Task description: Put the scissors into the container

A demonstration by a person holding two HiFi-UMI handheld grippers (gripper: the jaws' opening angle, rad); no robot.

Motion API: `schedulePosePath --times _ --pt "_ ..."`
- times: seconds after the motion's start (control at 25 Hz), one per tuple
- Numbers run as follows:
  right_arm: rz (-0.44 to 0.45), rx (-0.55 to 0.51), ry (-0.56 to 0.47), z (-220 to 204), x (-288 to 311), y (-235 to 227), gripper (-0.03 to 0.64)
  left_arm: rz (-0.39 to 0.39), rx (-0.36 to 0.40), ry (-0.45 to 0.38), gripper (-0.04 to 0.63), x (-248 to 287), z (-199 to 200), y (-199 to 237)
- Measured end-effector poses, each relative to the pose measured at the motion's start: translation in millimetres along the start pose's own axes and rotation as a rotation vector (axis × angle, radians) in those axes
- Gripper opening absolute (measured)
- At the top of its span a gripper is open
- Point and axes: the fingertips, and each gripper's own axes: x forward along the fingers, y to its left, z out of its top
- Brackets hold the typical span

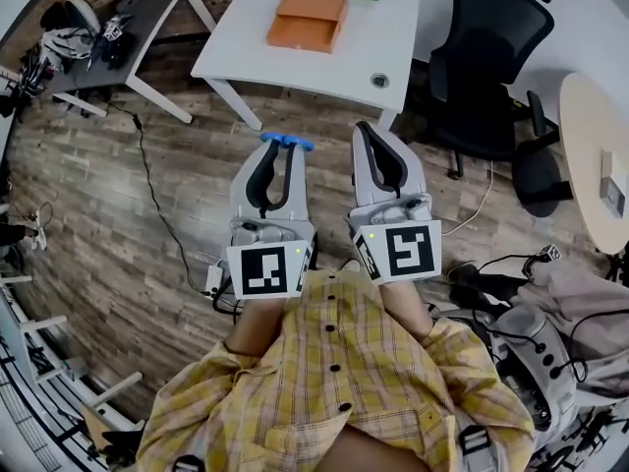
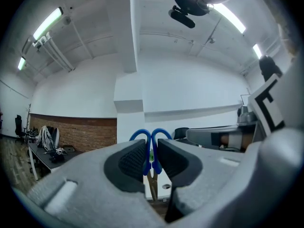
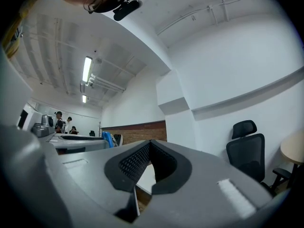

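Brown wood floor (image 1: 147, 224) lies below a white table (image 1: 393, 28). 1 orange container (image 1: 308, 20) sits on the table; its inside cannot be seen. The left gripper (image 1: 278, 150) (image 2: 151, 158) squeezes the blue scissors (image 1: 287, 142) (image 2: 151, 139) over the floor, short of the table. The right gripper (image 1: 371, 134) (image 3: 149, 148) is closed on nothing.

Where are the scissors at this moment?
In the head view, the scissors are held in the left gripper, left of centre, blue handles poking past its fingers, above the wooden floor just short of the white table carrying the orange container.
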Motion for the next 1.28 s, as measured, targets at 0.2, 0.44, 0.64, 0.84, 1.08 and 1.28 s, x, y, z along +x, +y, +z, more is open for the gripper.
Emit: schedulePosePath --times 0.2,0.44,0.64,0.84,1.08,1.28 --pt "-0.008 -0.003 -0.001 -1.5 53.6 -11.6 0.006 -0.02 -0.021 -0.013 0.084 49.7 -0.1 28.8" --pt "-0.046 -0.004 0.008 -5.2 122.4 -22.0 0.006 -0.042 -0.026 -0.026 0.084 106.8 3.5 72.7" --pt "-0.088 0.003 0.018 -9.3 177.6 -33.0 0.005 -0.072 -0.019 -0.029 0.084 153.9 3.3 107.7" --pt "-0.136 0.004 0.031 -18.1 225.5 -44.0 0.005 -0.108 -0.02 -0.017 0.084 196.3 -5.3 137.8" --pt "-0.188 -0.006 0.036 -22.9 271.4 -50.3 0.005 -0.166 -0.026 -0.006 0.084 238.6 -15.2 166.6" --pt "-0.221 0.007 0.05 -24.8 302.7 -53.3 0.005 -0.23 -0.026 -0.001 0.084 267.0 -20.1 179.3"
